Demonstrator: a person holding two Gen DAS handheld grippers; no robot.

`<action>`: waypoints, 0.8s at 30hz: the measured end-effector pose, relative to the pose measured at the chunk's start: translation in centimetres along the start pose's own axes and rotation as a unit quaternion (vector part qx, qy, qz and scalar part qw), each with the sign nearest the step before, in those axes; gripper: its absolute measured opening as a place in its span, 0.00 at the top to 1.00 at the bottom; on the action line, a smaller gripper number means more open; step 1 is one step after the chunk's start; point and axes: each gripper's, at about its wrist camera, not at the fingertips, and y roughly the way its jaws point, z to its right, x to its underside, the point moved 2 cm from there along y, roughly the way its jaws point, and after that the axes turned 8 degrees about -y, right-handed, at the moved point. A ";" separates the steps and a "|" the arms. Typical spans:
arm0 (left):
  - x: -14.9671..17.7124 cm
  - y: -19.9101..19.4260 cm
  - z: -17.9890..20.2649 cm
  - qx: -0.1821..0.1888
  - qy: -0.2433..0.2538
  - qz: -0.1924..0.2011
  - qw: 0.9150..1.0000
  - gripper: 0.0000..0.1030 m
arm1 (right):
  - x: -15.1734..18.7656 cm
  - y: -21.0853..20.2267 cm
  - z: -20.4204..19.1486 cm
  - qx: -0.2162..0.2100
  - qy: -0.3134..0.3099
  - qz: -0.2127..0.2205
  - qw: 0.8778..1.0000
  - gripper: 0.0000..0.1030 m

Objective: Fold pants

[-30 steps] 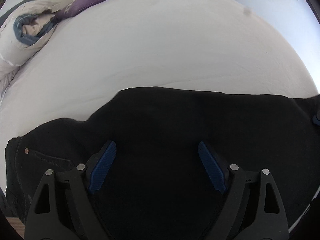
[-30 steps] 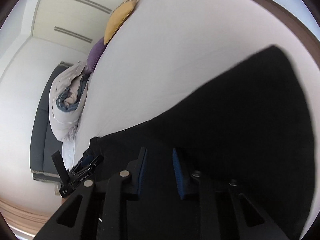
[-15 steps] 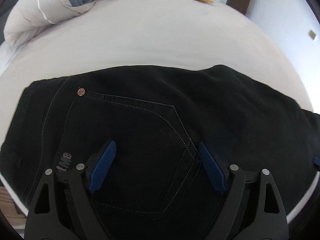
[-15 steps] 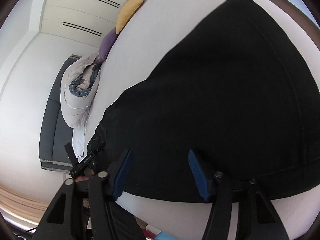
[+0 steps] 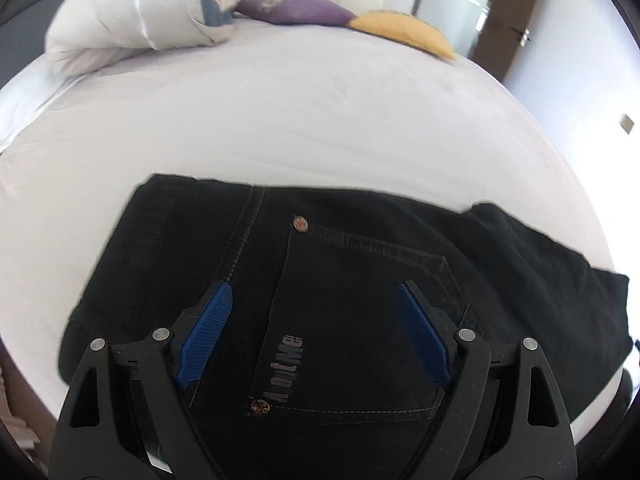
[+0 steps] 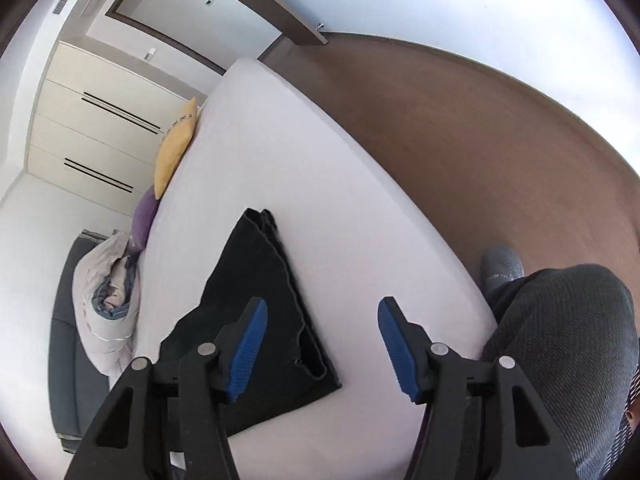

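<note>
The black pants (image 5: pixel 360 280) lie folded in a compact stack on the white bed (image 5: pixel 320 120), back pocket with a logo facing up. In the right wrist view the pants (image 6: pixel 256 280) show as a dark folded pile near the bed's front corner. My left gripper (image 5: pixel 316 332) is open and empty, hovering just above the pocket. My right gripper (image 6: pixel 320 344) is open and empty, raised above the bed's edge to the right of the pants.
A rolled white duvet (image 5: pixel 132 20), a purple cushion (image 5: pixel 300 10) and a yellow cushion (image 5: pixel 404 34) lie at the far end of the bed. The brown floor (image 6: pixel 480 152) and the person's leg (image 6: pixel 560 340) are to the right. Wardrobes (image 6: pixel 92 128) stand behind.
Both grippers have pulled back and up from the pants. The right gripper opened and let go of the fabric, then swung right toward the bed's edge. The pants now lie folded.
</note>
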 end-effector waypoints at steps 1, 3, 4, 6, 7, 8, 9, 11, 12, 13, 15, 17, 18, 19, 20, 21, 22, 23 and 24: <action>0.0 -0.6 0.8 0.003 0.005 0.006 1.000 0.18 | 0.4 -0.7 0.3 -0.009 0.003 -0.002 1.000 0.40; 0.3 -1.3 3.4 0.019 0.025 0.010 0.999 0.18 | 1.8 -0.8 -0.2 -0.048 0.009 -0.014 0.999 0.40; 0.5 -1.4 4.4 0.032 0.031 0.009 0.999 0.18 | 2.3 0.4 -2.1 -0.059 0.011 -0.021 0.998 0.40; 1.6 -0.7 8.1 0.060 0.050 -0.010 0.997 0.18 | 4.4 2.2 -3.1 -0.068 0.019 -0.040 0.997 0.40; 1.9 -0.6 9.7 0.065 0.061 -0.017 0.996 0.18 | 5.7 3.3 -3.6 -0.066 0.025 -0.043 0.997 0.40; 2.2 -0.2 11.4 0.070 0.073 -0.023 0.995 0.18 | 6.3 4.1 -3.5 -0.065 0.040 -0.049 0.996 0.40; 2.7 0.1 12.7 0.074 0.080 -0.028 0.994 0.18 | 6.8 4.8 -3.1 -0.071 0.061 -0.057 0.994 0.40; 4.4 0.5 16.3 0.094 0.086 -0.045 0.991 0.18 | 7.2 5.2 -2.6 -0.085 0.080 -0.056 0.992 0.40; 5.2 0.7 18.5 0.104 0.087 -0.052 0.989 0.18 | 7.1 5.1 -2.3 -0.088 0.086 -0.045 0.991 0.40; 6.0 0.9 19.8 0.116 0.088 -0.060 0.987 0.18 | 7.2 4.8 -2.1 -0.090 0.092 -0.039 0.991 0.40; 7.4 1.1 22.1 0.128 0.099 -0.072 0.984 0.18 | 7.2 4.7 -1.1 -0.101 0.124 -0.026 0.987 0.40; 9.1 1.2 24.1 0.140 0.106 -0.085 0.981 0.18 | 7.4 4.7 -0.4 -0.110 0.149 -0.015 0.983 0.40; 9.7 1.4 24.9 0.148 0.108 -0.091 0.979 0.18 | 7.4 4.9 -0.3 -0.112 0.151 -0.009 0.982 0.40; 10.0 1.7 25.6 0.151 0.110 -0.097 0.978 0.18 | 7.3 5.0 -0.6 -0.113 0.148 -0.003 0.982 0.40; 10.0 2.1 26.0 0.151 0.111 -0.102 0.977 0.18 | 7.2 5.1 -0.8 -0.114 0.143 0.006 0.983 0.40; 10.7 2.2 26.4 0.149 0.111 -0.107 0.977 0.18 | 7.1 5.3 -0.9 -0.116 0.145 0.013 0.983 0.40; 11.0 2.4 26.7 0.146 0.110 -0.110 0.977 0.18 | 7.0 5.5 -1.0 -0.121 0.150 0.020 0.981 0.38; 10.0 3.9 27.2 0.144 0.108 -0.112 0.977 0.18 | 6.7 5.7 -1.1 -0.130 0.157 0.024 0.979 0.38; 9.8 4.2 27.2 0.139 0.107 -0.112 0.978 0.18 | 6.5 6.0 -1.2 -0.134 0.158 0.026 0.978 0.38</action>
